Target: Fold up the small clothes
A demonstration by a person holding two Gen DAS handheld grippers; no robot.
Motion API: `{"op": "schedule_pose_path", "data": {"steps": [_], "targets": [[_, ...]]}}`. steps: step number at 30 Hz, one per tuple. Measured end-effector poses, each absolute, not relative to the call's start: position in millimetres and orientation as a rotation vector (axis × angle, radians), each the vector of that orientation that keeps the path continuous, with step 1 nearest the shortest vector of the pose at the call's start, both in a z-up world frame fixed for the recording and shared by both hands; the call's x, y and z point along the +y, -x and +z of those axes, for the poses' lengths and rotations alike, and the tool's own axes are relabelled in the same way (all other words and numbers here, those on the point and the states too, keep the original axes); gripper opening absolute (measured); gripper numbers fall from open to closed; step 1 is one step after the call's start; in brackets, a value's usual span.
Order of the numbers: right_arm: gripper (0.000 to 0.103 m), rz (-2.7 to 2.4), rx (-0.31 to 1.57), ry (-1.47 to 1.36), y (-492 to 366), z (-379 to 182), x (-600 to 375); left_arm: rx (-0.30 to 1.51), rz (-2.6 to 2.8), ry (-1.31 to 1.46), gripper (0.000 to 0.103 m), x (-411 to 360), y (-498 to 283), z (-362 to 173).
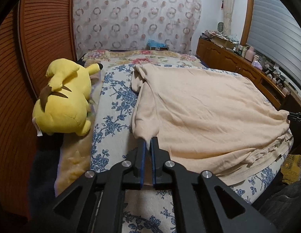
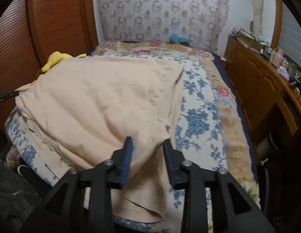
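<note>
1. Beige garment [image 1: 204,108] lies spread over the bed [image 1: 111,104], on a blue-floral cover; its near hem hangs over the bed's near edge.
2. Left hand-held gripper [image 1: 148,141]: jaws nearly together, pinching the garment's near-left corner, cloth visible between the blue pads [image 1: 143,155].
3. Right hand-held gripper [image 2: 148,145]: jaws part-way apart, garment's near-right corner lying between them; pads not clearly pressing the cloth, frame blurred here.
4. Left wrist view alone shows the whole yellow plush toy [image 1: 64,97] on the bed's left side, just beside the garment's left edge but apart from it. Right wrist view shows only a yellow bit of it [image 2: 53,58] behind the garment.
5. Right wrist view alone shows the garment's right edge and the bare strip of floral cover [image 2: 199,116] right of it, plus a fluffy floral blanket border [image 2: 228,106].
6. Each view catches the other gripper's tip at the frame side [image 1: 296,115] [image 2: 6,95].
7. Around: louvred wooden door [image 1: 43,38] left, patterned curtain [image 1: 134,15] behind the bed head, wooden sideboard [image 1: 228,58] with clutter right.
8. Open room: bed surface beyond the garment toward the head; right strip free; plush toy crowds the left.
</note>
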State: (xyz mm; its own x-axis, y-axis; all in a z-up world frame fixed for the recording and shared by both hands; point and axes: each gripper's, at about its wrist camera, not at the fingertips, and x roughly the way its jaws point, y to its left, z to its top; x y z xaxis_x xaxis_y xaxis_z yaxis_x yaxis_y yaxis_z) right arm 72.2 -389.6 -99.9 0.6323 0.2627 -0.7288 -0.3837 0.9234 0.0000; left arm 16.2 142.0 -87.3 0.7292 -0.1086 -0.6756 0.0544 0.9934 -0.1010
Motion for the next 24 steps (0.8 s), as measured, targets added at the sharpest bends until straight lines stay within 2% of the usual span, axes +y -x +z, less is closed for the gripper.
{"op": "schedule_pose_path", "data": {"steps": [2, 5, 9, 24], "targets": [[0.046, 0.363, 0.791, 0.164, -70.5, -94.3, -393.3, 0.741, -0.087, 0.066, 0.009, 140.8, -13.4, -84.3], [0.056, 0.349, 0.761, 0.185, -67.5, -88.4, -393.3, 0.726, -0.093, 0.064, 0.034, 140.8, -11.1, -79.7], [0.057, 0.361, 0.752, 0.186, -72.3, -90.2, -382.4, 0.725, -0.101, 0.065, 0.054, 138.0, -14.5, -77.6], [0.057, 0.462, 0.824, 0.194, -97.5, -146.0, -312.8, 0.799, -0.063, 0.069, 0.056, 124.9, -23.9, -109.2]]}}
